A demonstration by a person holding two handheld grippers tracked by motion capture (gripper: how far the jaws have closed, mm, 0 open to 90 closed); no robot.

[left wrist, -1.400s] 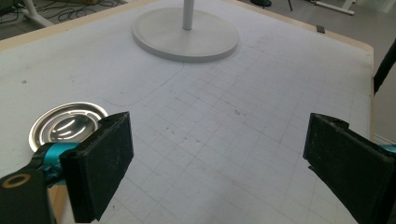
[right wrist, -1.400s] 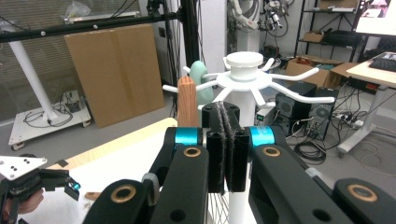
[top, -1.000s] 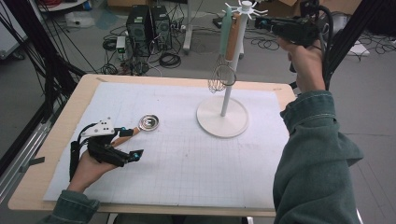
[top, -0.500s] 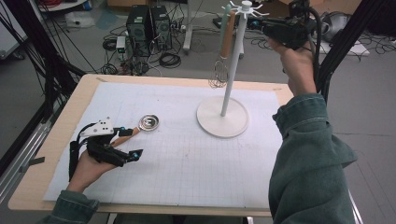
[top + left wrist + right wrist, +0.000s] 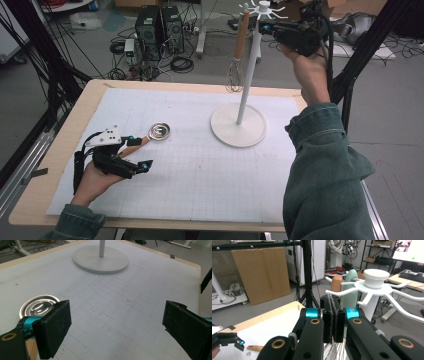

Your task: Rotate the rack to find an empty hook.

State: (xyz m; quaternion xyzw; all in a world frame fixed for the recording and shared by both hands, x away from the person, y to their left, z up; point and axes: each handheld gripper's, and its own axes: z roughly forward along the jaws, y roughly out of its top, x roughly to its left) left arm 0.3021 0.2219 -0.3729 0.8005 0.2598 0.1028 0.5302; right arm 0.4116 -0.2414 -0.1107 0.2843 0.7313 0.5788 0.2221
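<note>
The right gripper (image 5: 267,27), jaws pressed together on nothing, is held high beside the top of the white rack (image 5: 248,75), whose round base stands near the tabletop's far right edge. A wire whisk (image 5: 237,55) with a wooden handle hangs from one of its hooks. Near the left edge, the left gripper (image 5: 137,152) rests wide open beside a wooden-handled steel ladle (image 5: 159,132).

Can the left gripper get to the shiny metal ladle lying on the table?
Probably yes. The left gripper rests on the mat with its jaws wide open, and the ladle lies right beside it, its wooden handle by the near jaw. Nothing lies between them, though the gripper would have to turn a little toward the handle.
</note>
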